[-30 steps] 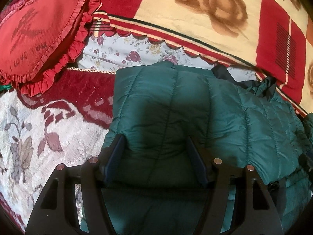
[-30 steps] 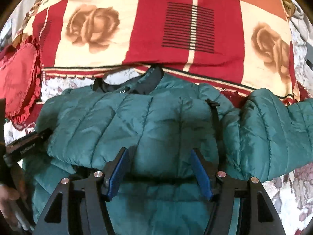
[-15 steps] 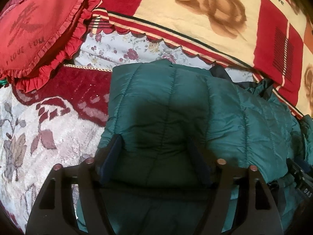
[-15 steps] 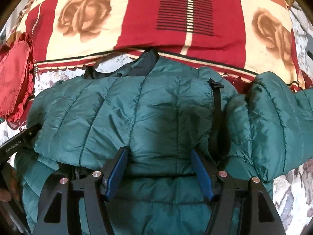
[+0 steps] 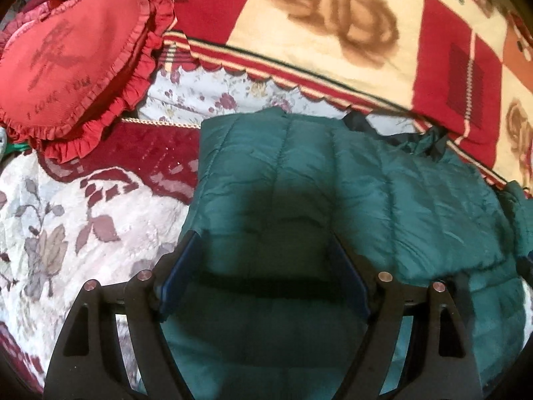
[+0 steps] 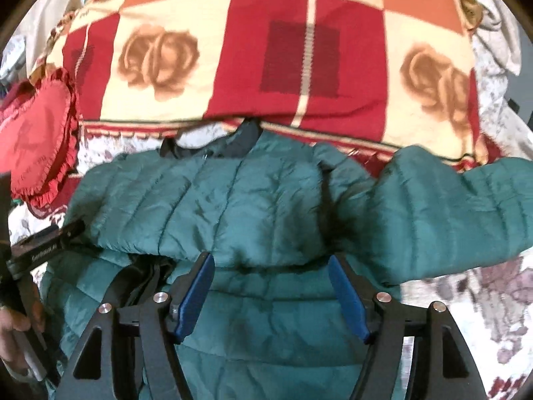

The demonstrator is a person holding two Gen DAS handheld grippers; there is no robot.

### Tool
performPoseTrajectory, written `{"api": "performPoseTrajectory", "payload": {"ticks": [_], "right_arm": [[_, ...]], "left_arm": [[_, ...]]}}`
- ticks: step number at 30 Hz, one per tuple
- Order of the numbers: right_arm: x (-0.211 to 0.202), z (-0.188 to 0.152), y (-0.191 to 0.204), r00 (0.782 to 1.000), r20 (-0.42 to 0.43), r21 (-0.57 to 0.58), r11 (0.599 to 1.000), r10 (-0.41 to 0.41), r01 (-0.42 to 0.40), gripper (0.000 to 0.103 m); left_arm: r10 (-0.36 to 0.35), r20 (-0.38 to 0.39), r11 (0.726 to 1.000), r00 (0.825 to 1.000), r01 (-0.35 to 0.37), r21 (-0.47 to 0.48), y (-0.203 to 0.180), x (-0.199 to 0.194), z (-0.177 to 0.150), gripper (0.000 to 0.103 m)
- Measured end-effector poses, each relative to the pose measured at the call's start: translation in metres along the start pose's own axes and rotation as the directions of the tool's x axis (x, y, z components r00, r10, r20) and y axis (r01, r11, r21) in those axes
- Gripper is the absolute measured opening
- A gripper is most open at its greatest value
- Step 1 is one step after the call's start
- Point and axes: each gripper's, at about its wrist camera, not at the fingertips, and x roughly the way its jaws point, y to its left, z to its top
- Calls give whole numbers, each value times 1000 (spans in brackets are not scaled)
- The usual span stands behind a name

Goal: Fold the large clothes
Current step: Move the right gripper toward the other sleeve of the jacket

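Two grippers are above one dark green quilted puffer jacket (image 6: 260,200), which lies on a bed covered with a white and dark red flower-pattern bedspread (image 5: 83,220). The left gripper (image 5: 263,253) has its blue-padded fingers (image 5: 181,266) spread wide apart, and nothing is pinched between them; green fabric only shows in the gap. The right gripper (image 6: 271,275) is also spread wide, with its blue pads (image 6: 346,295) over the lower fold of the jacket, and it does not hold the cloth.

The jacket is partly folded: the upper part lies over the lower part, its black collar (image 6: 246,136) points to the far side, and one sleeve (image 6: 459,206) stretches out to the right on the bedspread. In the left wrist view the folded left edge of the jacket is straight and lies on the dark red part of the bedspread.

Behind the jacket is a thick red and cream checked blanket with brown roses (image 6: 266,60), touching the collar. A red heart-shaped cushion with ruffles (image 5: 73,53) rests at the far left beside the blanket. At the left edge of the right wrist view, the person's left hand (image 6: 15,330) holds the handle of the other tool.
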Motion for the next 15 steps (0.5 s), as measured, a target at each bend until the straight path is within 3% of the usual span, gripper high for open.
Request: {"api": "performPoseTrajectory", "payload": {"ticks": [8, 15], "right_arm": [[-27, 5, -57, 994, 44, 60, 994, -96, 94, 73], [-38, 5, -128, 972, 33, 129, 965, -233, 227, 73]], "left_arm": [[-61, 37, 998, 997, 62, -25, -11, -34, 4, 79], [-96, 16, 995, 995, 96, 4, -32, -38, -3, 79]]}}
